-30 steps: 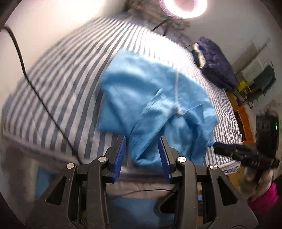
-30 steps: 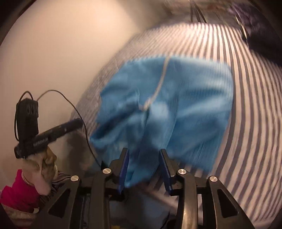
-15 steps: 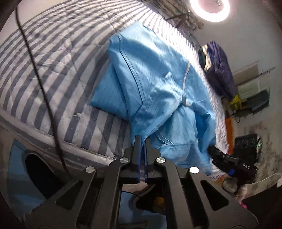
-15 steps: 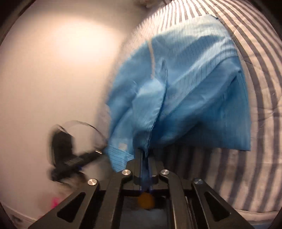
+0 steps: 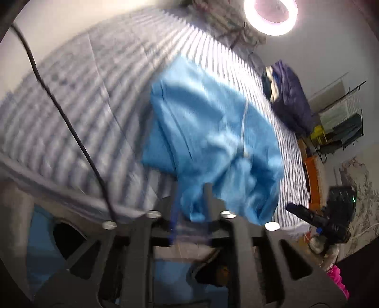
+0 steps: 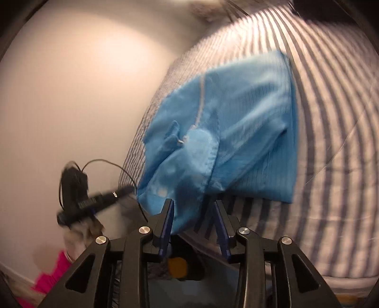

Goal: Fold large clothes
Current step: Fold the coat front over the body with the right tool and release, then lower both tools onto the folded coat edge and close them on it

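A light blue garment [image 5: 213, 123] lies bunched on the striped bed [image 5: 83, 94], its near hem drooping over the bed's edge. My left gripper [image 5: 191, 201] sits at that hem. Its jaws are opening, and a fold of blue cloth hangs loose between the blurred pads. In the right wrist view the same garment [image 6: 236, 118] spreads over the bed [image 6: 331, 118]. My right gripper [image 6: 193, 206] is at its near corner. Its jaws are opening too, with cloth dangling between them and brushing the left pad. Each view shows the other gripper off to the side, held in a hand with a pink sleeve.
A dark purple jacket [image 5: 291, 94] lies at the bed's far right. A ring light [image 5: 270, 14] glows above. A black cable [image 5: 59, 106] runs across the bed's left side. A rack [image 5: 341, 123] and an orange object [image 5: 312, 175] stand beyond the bed. A bare wall [image 6: 71, 94] fills the left.
Both grippers were open a second ago, shut on the blue hem half a second ago, and now stand apart again with the cloth slack between them.
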Demonstrator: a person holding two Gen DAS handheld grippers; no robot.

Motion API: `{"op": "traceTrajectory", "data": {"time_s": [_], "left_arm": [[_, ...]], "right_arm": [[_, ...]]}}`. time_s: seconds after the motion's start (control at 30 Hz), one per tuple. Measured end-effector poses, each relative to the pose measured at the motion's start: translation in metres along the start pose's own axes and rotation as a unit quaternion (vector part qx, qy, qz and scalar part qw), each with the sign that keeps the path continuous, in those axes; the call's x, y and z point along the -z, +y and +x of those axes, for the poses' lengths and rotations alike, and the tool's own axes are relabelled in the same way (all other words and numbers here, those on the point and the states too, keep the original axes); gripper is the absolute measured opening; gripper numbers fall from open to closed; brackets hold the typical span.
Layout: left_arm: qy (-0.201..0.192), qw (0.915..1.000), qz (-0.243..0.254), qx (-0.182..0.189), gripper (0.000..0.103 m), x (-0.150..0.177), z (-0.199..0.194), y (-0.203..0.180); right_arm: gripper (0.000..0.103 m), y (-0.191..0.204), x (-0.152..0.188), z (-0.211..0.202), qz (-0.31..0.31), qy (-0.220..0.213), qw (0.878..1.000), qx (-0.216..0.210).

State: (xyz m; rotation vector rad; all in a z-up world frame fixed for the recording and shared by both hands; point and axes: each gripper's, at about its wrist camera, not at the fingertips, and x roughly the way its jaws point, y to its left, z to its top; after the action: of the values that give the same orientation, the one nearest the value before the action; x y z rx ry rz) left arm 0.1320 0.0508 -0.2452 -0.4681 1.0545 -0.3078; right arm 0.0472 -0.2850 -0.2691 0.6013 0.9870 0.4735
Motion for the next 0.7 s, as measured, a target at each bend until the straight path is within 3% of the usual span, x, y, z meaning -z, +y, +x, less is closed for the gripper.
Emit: {"op": "traceTrajectory", "data": {"time_s": [0.07, 0.27, 0.5, 0.7], "left_arm": [[-0.025, 0.9996, -0.009, -0.007, 0.040, -0.019, -0.010, 0.007], [-0.073, 0.9956, -0.053, -0.025, 0.041, -0.089, -0.007, 0.028], [-0.057, 0.9972, -0.041, -0.025, 0.040, -0.130, 0.037, 0.022], [-0.046, 0.9975, 0.036, -0.040, 0.040, -0.143, 0.075, -0.002]], "right_arm": [[0.039, 0.012, -0.003, -0.012, -0.025, -0.019, 0.999, 0.032], [0.043, -0.008, -0.031, -0.025, -0.022, -0.061, 0.986, 0.156], [0.047, -0.040, -0.064, -0.005, 0.019, -0.068, 0.979, 0.191], [0.046, -0.017, -0.117, 0.012, -0.048, -0.102, 0.973, 0.201]]}}
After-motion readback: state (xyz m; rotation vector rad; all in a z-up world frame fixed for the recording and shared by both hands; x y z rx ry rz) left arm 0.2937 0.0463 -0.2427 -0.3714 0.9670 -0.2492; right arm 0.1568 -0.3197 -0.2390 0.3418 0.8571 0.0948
